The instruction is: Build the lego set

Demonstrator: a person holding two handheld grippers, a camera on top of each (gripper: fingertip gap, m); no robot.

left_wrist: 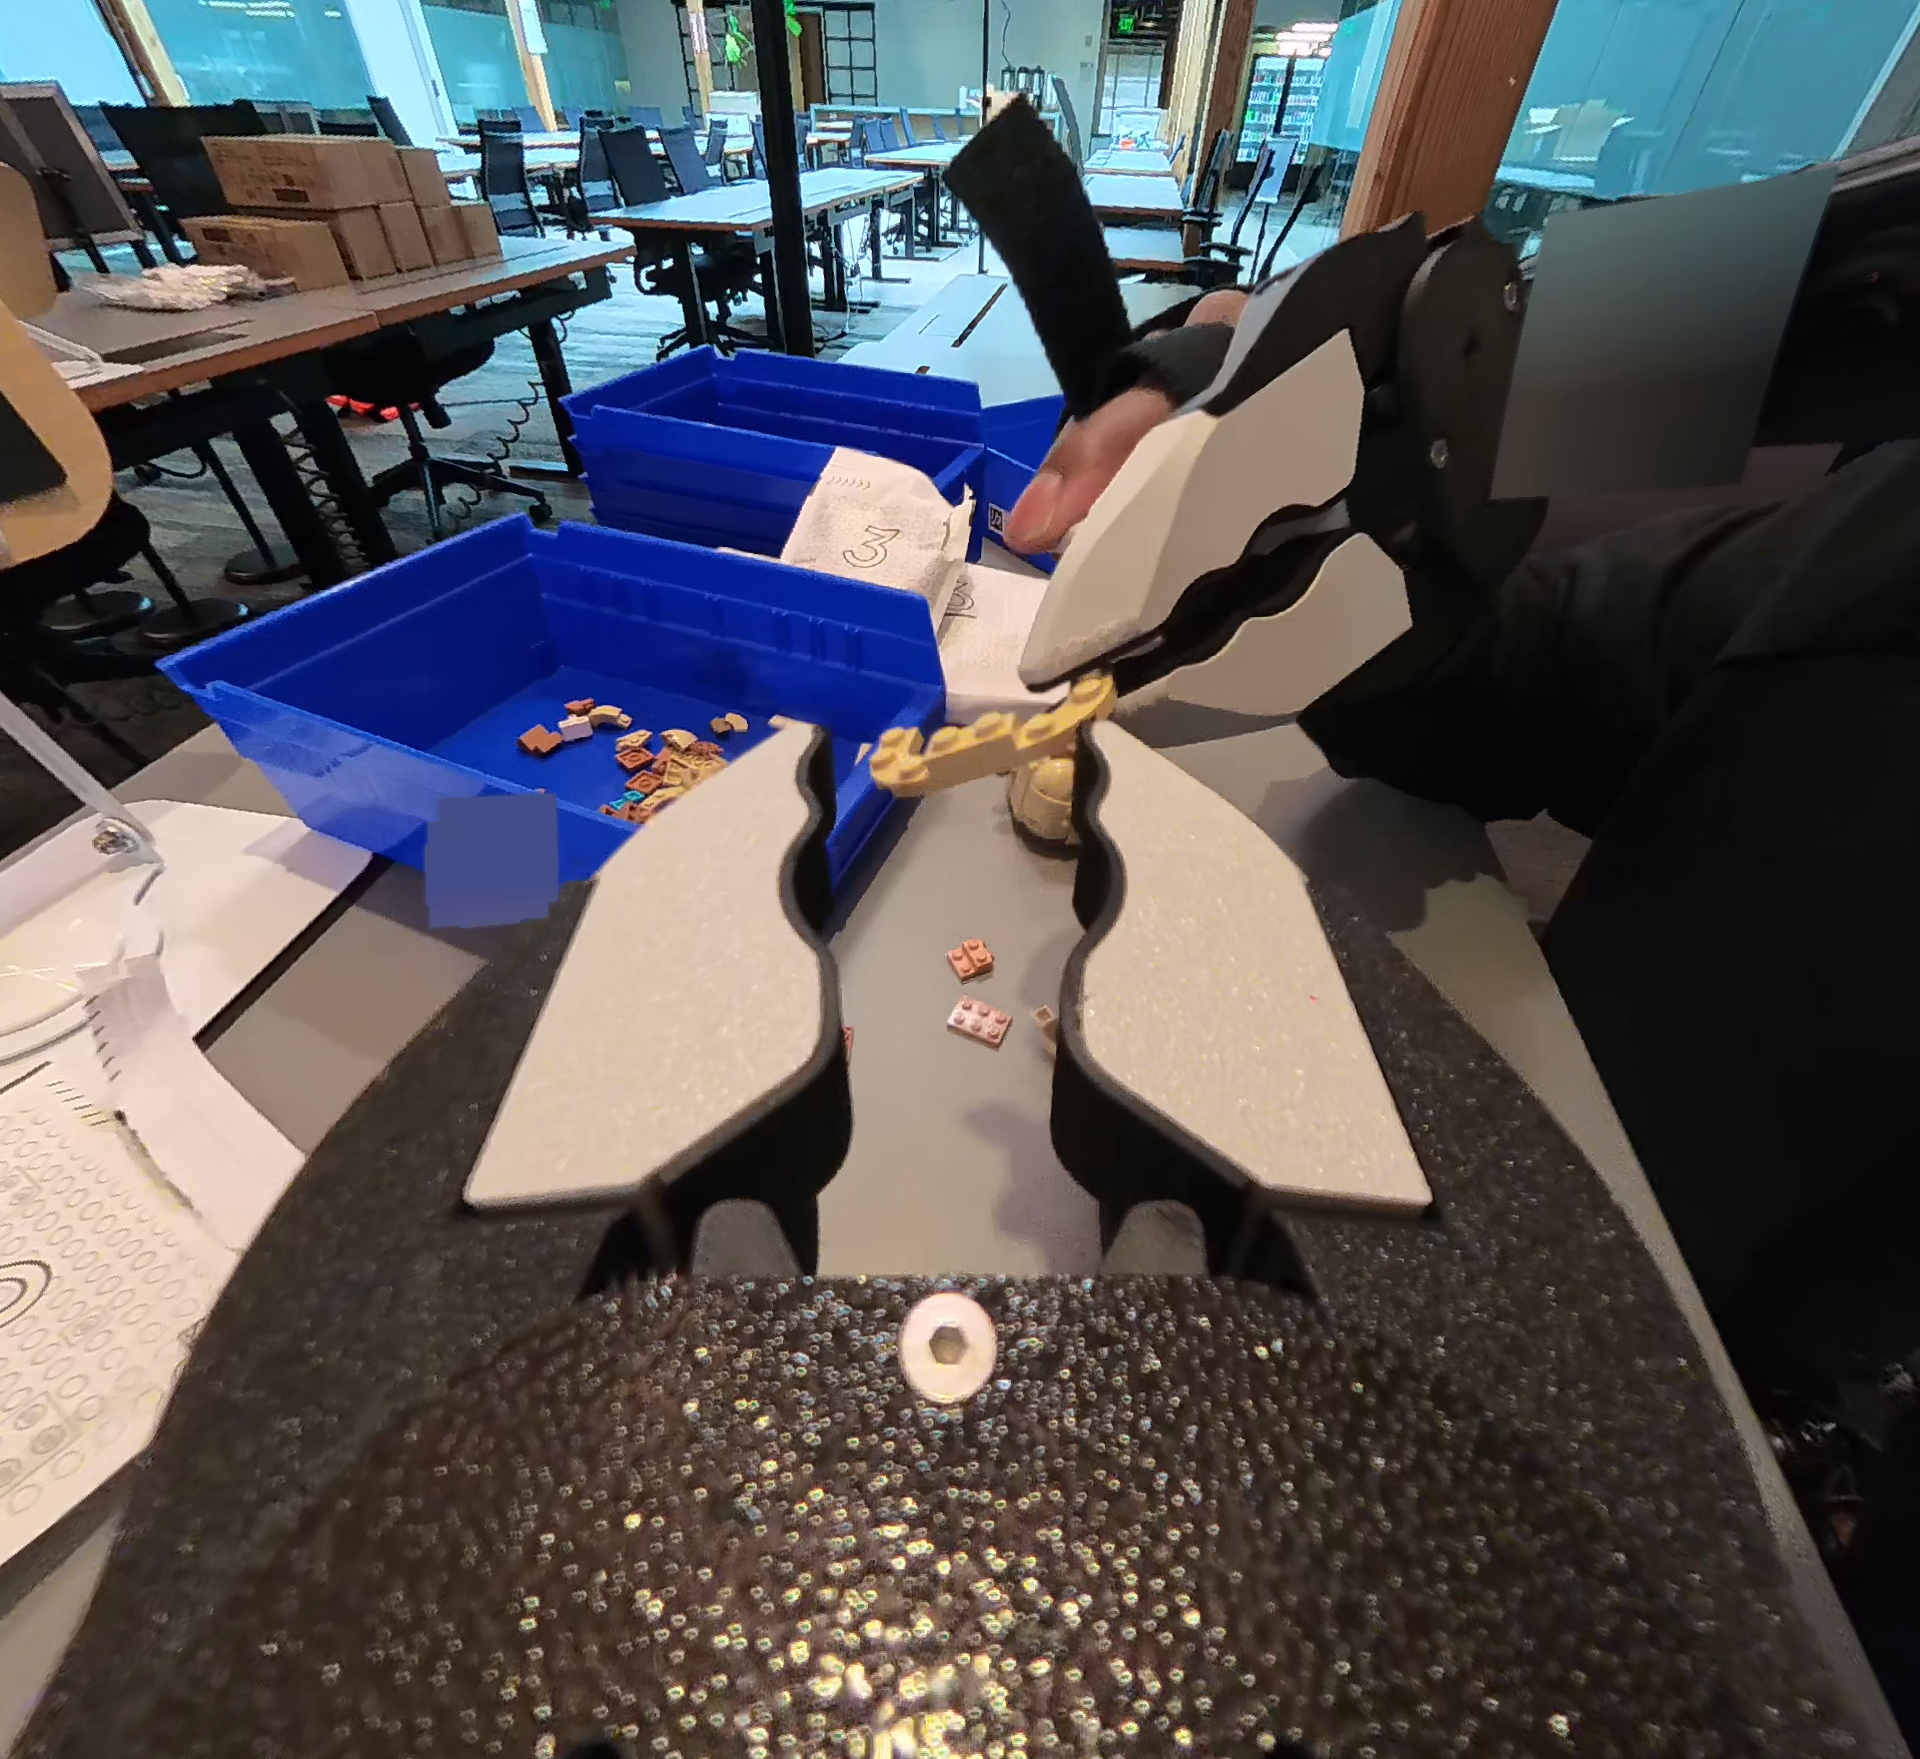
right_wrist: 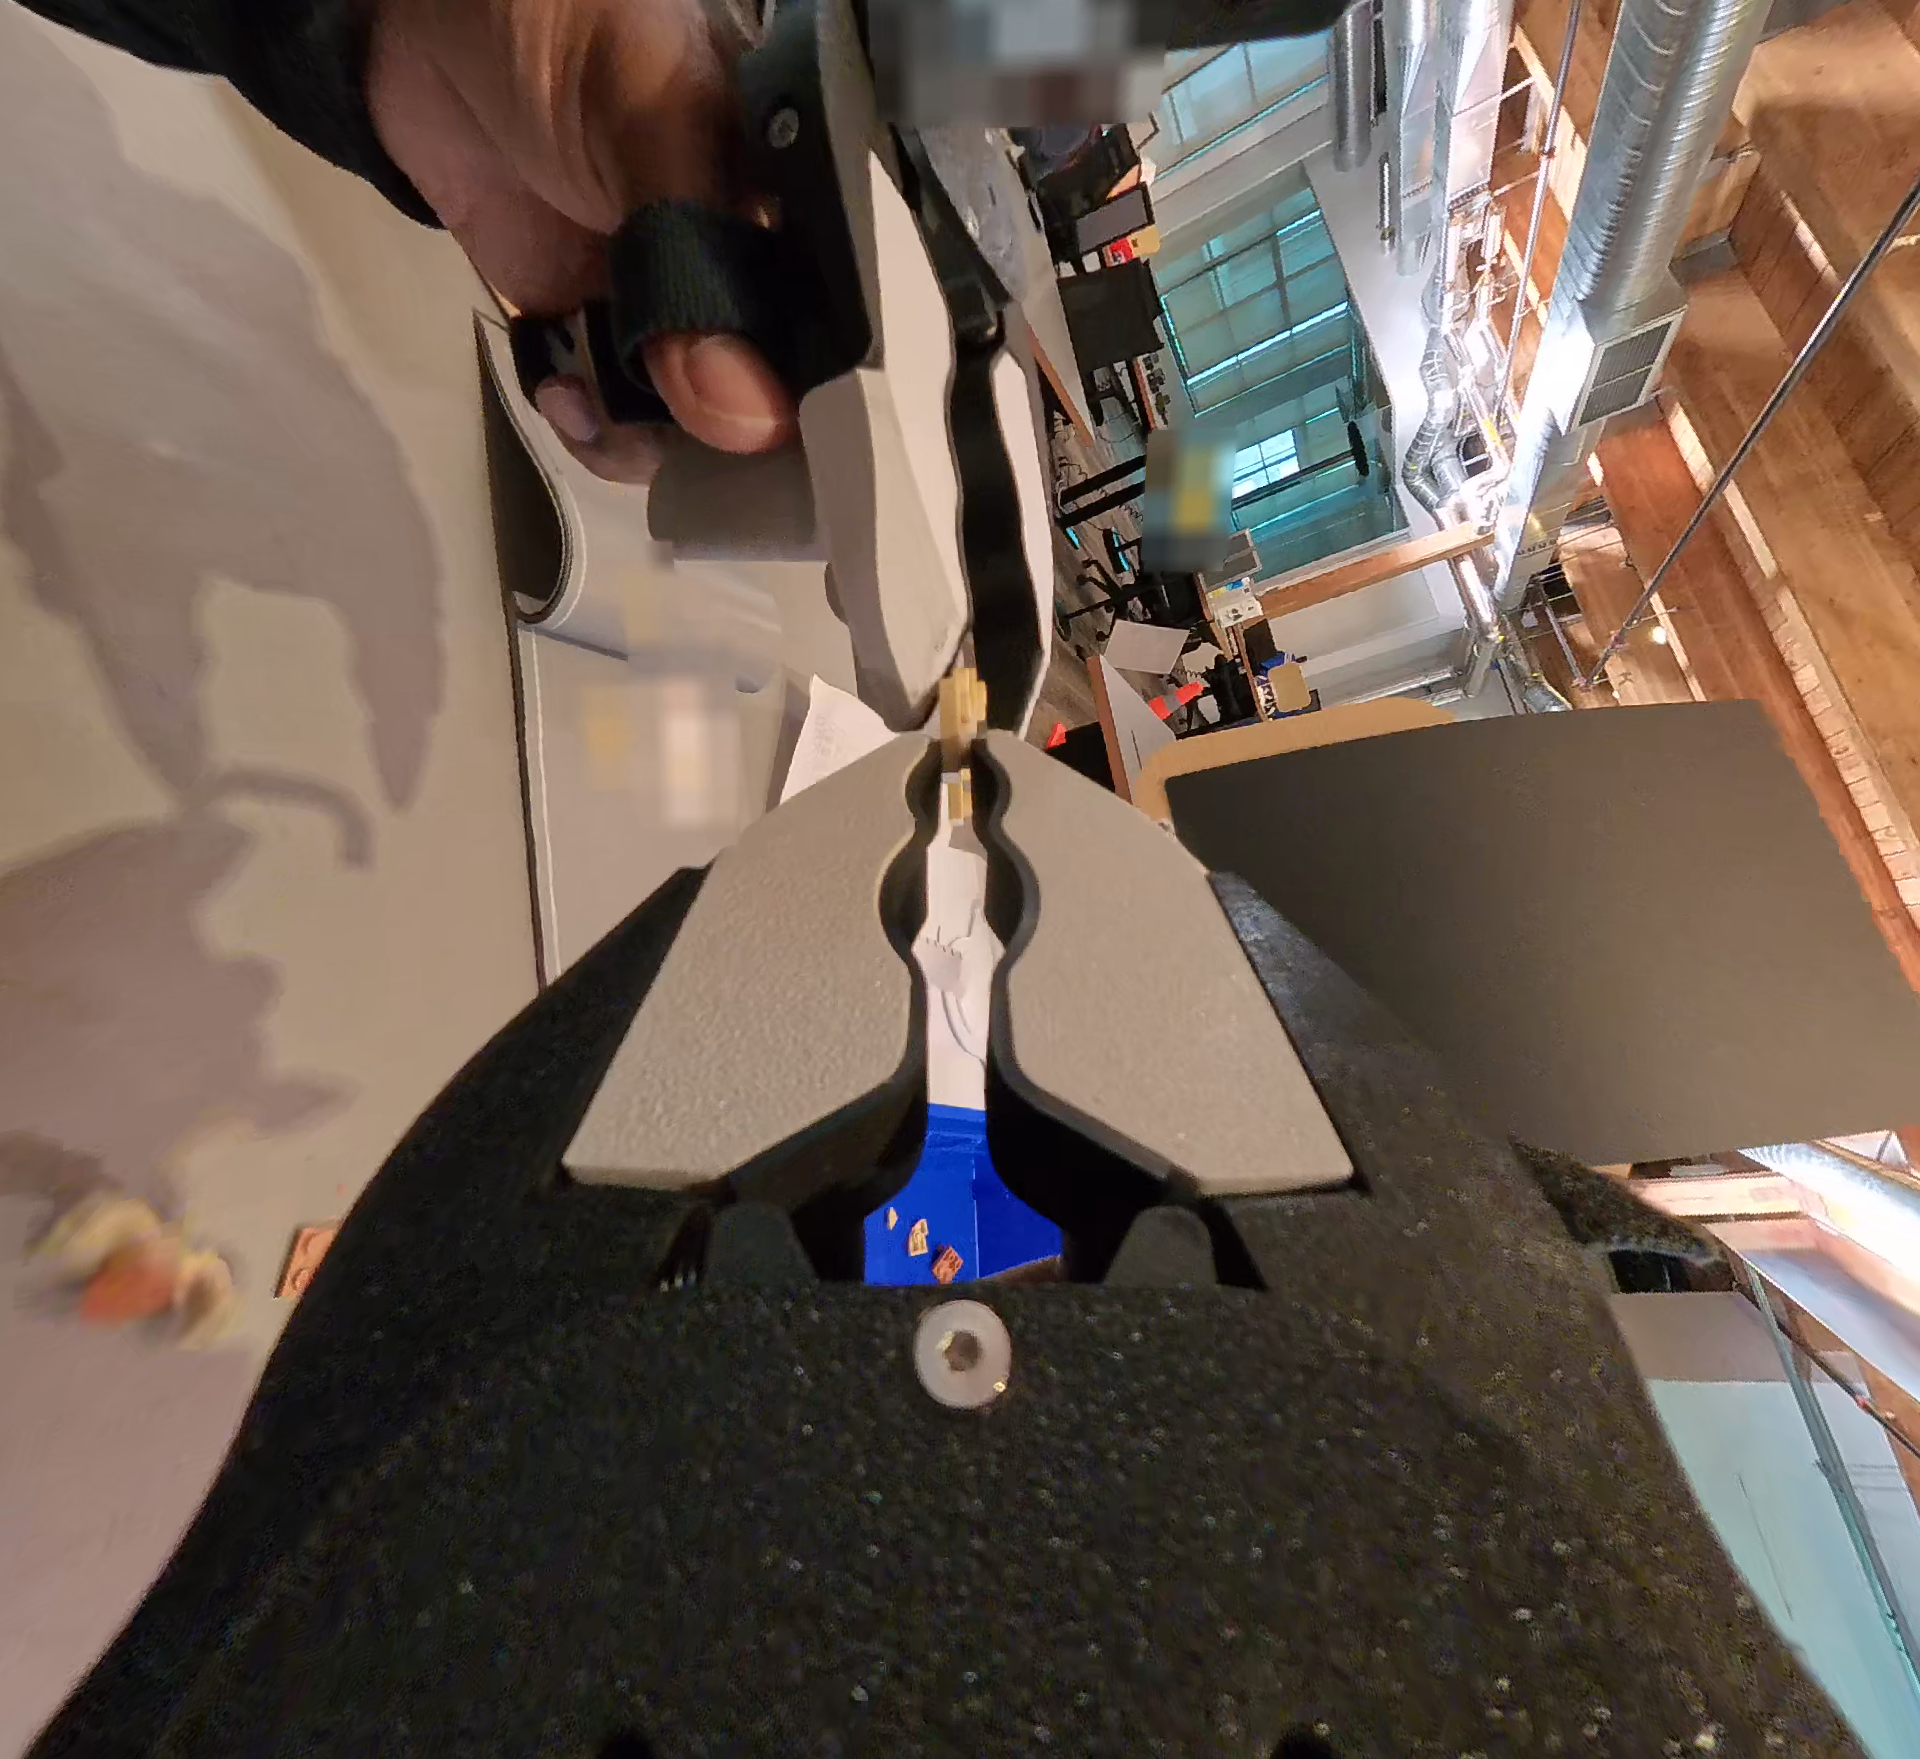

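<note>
Grey tabletop [left_wrist: 940,1117] in an open office carried a blue bin [left_wrist: 436,670] holding small brown and tan bricks [left_wrist: 649,759]. Beside that bin, in the left wrist view, the left gripper [left_wrist: 951,753] had its fingers spread wide with nothing between them. Just beyond their tips, the right gripper [left_wrist: 1081,681] pinched one end of a tan studded plate [left_wrist: 987,738], which hung in the air next to the bin's near corner. In the right wrist view, the right gripper [right_wrist: 958,759] was closed narrowly on that tan plate [right_wrist: 961,701]. Two pink plates [left_wrist: 977,992] lay on the table beside the bin, below the left gripper.
</note>
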